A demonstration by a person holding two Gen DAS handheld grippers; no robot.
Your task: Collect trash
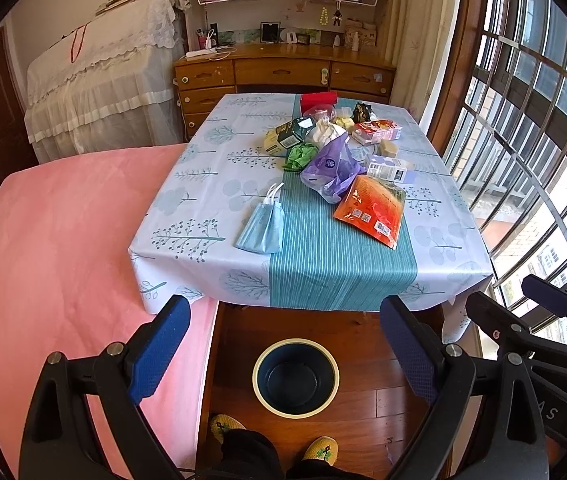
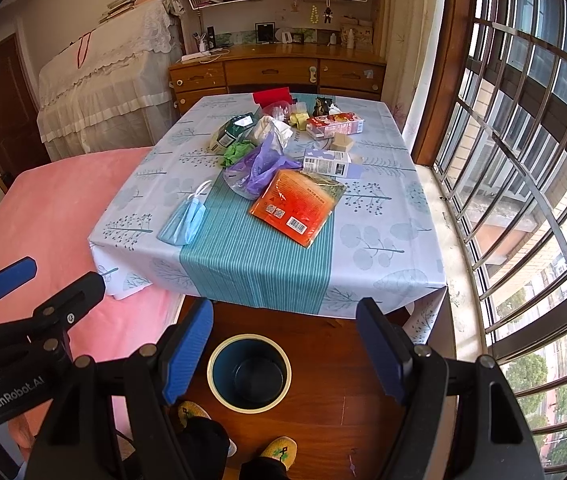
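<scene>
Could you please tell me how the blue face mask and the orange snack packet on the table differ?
The face mask is pale blue pleated cloth with white ear loops; the snack packet is glossy orange with barcodes. The mask is narrower, the packet broader. The mask straddles the teal stripe's left edge, the packet its right edge. Both lie flat near the table's front, untouched.

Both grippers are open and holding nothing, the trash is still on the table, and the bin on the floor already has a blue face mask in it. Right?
One slip: the bin is empty in the left wrist view. The blue face mask still lies on the table with the other trash. Left gripper and right gripper are indeed open and holding nothing.
</scene>
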